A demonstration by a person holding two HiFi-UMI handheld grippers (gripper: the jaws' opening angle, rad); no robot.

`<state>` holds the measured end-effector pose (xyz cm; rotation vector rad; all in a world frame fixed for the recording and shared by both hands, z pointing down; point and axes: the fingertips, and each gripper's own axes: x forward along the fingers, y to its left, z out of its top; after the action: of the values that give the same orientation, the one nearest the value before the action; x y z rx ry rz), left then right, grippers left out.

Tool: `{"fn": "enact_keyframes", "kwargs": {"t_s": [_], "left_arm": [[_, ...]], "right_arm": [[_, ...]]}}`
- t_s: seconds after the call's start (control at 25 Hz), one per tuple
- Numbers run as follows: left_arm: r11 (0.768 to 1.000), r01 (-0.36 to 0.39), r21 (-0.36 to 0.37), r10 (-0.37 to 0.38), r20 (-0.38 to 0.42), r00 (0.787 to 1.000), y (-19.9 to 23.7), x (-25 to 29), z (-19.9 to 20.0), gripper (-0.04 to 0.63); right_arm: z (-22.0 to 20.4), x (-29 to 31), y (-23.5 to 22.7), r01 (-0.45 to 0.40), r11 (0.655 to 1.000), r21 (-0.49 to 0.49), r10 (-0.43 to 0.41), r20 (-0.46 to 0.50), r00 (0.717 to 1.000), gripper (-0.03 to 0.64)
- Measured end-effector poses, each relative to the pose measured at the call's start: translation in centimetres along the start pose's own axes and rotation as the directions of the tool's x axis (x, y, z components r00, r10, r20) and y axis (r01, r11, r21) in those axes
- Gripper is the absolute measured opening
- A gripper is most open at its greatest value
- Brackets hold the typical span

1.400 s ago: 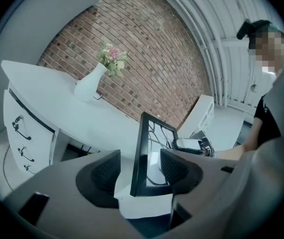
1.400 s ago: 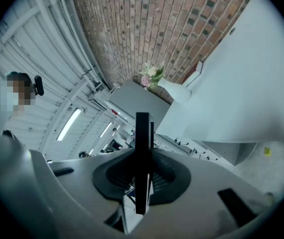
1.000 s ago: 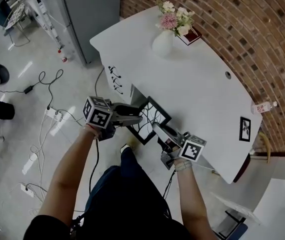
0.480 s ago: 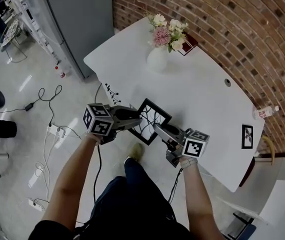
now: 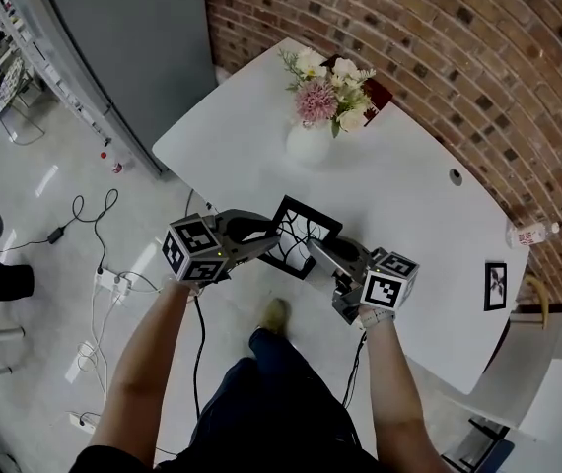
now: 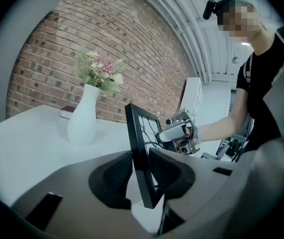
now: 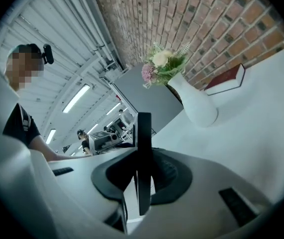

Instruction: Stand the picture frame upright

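The black picture frame (image 5: 301, 236) with a branch drawing hangs above the front edge of the white table (image 5: 409, 215), held from both sides. My left gripper (image 5: 261, 245) has just been closing its jaws, and they now pinch the frame's left edge (image 6: 138, 133). My right gripper (image 5: 320, 254) is shut on the right edge, which shows edge-on (image 7: 143, 133) in the right gripper view. In the left gripper view the frame stands nearly upright, and the right gripper (image 6: 179, 133) shows behind it. The left gripper's own jaws (image 6: 141, 171) and the right's (image 7: 143, 176) each have the frame between their pads.
A white vase of flowers (image 5: 311, 136) stands at the table's far side, next to a red book (image 5: 376, 94). A small framed picture (image 5: 496, 286) lies at the table's right end, with a bottle (image 5: 529, 233) beyond it. A brick wall (image 5: 458, 47) runs behind. Cables (image 5: 94, 264) lie on the floor.
Both grippers and the frame have moved from the table's front edge further in over it. The left jaws, open beside the frame before, have closed on its left edge.
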<state>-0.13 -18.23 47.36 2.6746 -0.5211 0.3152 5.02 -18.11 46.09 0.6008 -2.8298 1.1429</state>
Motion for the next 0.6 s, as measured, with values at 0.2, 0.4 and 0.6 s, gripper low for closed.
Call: {"fn": "enact_keyframes", "kwargs": {"t_s": [0.2, 0.4, 0.6], "left_arm": [[0.995, -0.045, 0.089, 0.048, -0.025, 0.999, 3.6, 1.3, 1.0, 0.110], [0.991, -0.080, 0.104, 0.086, -0.053, 0.995, 6.5, 2.1, 1.4, 0.110], [0.987, -0.106, 0.120, 0.113, -0.052, 0.992, 8.8, 2.7, 1.9, 0.110]], "right_arm": [[2.2, 1.5, -2.7, 0.064, 0.993, -0.099, -0.065, -0.003, 0.998, 0.072], [3.8, 2.9, -4.7, 0.086, 0.983, -0.160, -0.088, -0.002, 0.996, 0.075], [4.8, 4.1, -6.3, 0.099, 0.971, -0.218, -0.106, -0.018, 0.994, 0.075]]}}
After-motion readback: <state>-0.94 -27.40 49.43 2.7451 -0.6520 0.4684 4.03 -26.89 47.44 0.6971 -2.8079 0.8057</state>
